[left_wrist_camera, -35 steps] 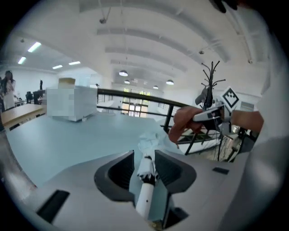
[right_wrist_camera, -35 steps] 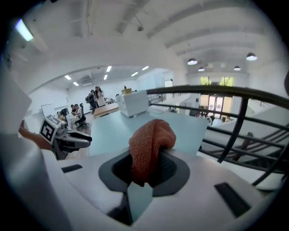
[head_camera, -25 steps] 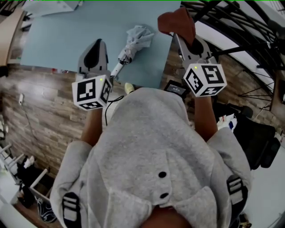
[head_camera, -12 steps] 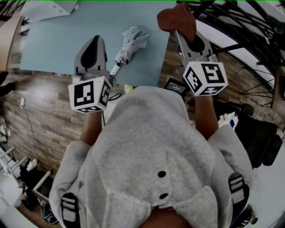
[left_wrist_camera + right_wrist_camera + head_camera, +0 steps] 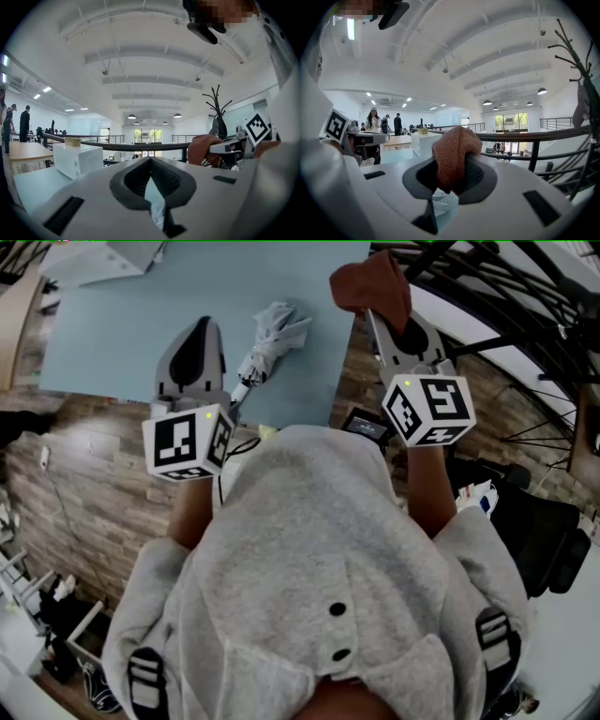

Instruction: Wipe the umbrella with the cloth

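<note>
**Cloth pinched in the right gripper, umbrella lying on the bench between the two**

The right gripper (image 5: 451, 182) has its jaws pressed onto a rust-brown cloth (image 5: 454, 150), which bulges up out of the jaws in a rounded wad. In the head view the same gripper (image 5: 386, 317) is held up at the right edge of the pale blue bench (image 5: 122, 334), with the cloth (image 5: 371, 285) bunched over its tips. The left gripper (image 5: 150, 163) has its jaws pressed together with nothing between them. In the head view it (image 5: 199, 329) hangs over the near part of the bench.

The umbrella (image 5: 270, 336) is folded, pale grey and crumpled. It lies on the bench between the two grippers, nearer the left one, with its slim handle end pointing towards the person and the bench's near edge. Neither gripper touches it. Part of its fabric shows below the jaws in the left gripper view (image 5: 157, 213) and in the right gripper view (image 5: 438, 197).

Further out, a white box (image 5: 77, 159) stands at the far side of the bench. Just beside the right gripper, black metal rods (image 5: 487, 282) crowd the right of the head view. A dark railing (image 5: 534, 136) and a bare black branched stand (image 5: 576, 61) rise on that side. The floor (image 5: 84, 484) is of wood planks. Several people (image 5: 375, 117) stand far off in the hall.
</note>
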Demonstrator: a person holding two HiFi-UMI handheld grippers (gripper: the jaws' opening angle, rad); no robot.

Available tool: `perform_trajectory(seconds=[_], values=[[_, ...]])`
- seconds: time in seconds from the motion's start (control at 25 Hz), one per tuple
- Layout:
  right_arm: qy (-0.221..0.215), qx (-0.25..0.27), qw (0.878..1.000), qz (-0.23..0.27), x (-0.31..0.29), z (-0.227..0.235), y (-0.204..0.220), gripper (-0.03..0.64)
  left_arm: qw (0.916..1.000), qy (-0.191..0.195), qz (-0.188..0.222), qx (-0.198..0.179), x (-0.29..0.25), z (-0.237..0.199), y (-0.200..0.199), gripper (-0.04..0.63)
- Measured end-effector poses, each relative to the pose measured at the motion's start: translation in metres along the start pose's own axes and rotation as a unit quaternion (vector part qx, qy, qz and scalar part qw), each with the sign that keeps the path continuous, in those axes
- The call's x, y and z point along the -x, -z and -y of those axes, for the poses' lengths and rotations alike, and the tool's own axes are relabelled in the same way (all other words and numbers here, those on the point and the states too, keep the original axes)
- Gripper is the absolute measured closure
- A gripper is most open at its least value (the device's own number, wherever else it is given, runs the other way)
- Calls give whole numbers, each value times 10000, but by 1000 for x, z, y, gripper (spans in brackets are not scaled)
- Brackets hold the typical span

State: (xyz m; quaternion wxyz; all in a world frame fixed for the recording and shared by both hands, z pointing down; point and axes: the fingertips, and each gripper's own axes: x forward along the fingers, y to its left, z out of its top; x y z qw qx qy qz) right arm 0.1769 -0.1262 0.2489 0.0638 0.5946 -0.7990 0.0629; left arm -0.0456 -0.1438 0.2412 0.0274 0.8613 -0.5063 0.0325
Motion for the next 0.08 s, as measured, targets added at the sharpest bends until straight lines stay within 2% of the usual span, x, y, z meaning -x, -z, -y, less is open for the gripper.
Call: perform_trajectory(seconds=[0.08], values=[[-17, -16, 10000, -5, -3, 2, 0, 540, 10000, -3, 3, -10, -4, 0, 0, 580]])
